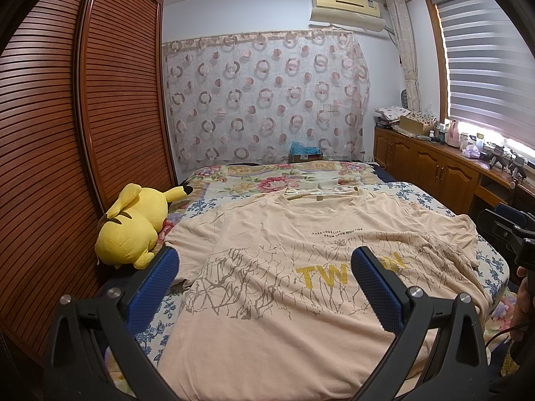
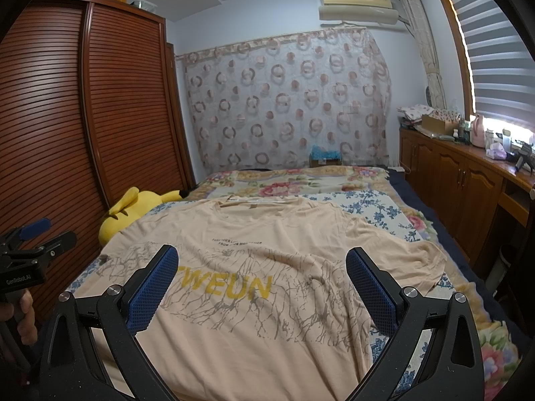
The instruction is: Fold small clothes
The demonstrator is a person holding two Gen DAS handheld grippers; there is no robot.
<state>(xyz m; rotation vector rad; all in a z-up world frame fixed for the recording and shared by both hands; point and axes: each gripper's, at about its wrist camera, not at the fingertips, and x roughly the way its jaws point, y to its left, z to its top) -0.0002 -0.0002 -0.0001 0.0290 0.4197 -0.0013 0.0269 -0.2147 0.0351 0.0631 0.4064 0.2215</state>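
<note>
The bed (image 1: 334,173) fills the space ahead of and beneath both tools, covered by a flowered blanket with a blue-and-white floral sheet over its near half. Spread front-up on that sheet, directly ahead of and below both sets of fingers, lies the T-shirt (image 1: 267,267), a pale peach short-sleeved one with its collar at the far end and its hem running under the cameras. Its chest carries two small lines of dark lettering, a web of grey-brown branching lines, and large yellow letters reading "WEUN" in the right wrist view. The body lies mostly flat, but the cloth is rumpled toward the right sleeve, which spreads in loose folds beyond the right hand-held gripper's right finger. The left hand-held gripper (image 1: 264,260) hangs above the shirt's lower left part, its blue-padded fingers spread wide apart and gripping nothing; its right finger covers part of the yellow word. The right hand-held gripper (image 2: 260,260) hovers over the shirt's middle, likewise spread wide with nothing between its pads. To the left of the left tool, just beyond its left finger, a yellow plush toy (image 1: 133,227) lies at the bed's edge against the slatted wooden wardrobe (image 1: 67,133), touching the shirt's left sleeve.
</note>
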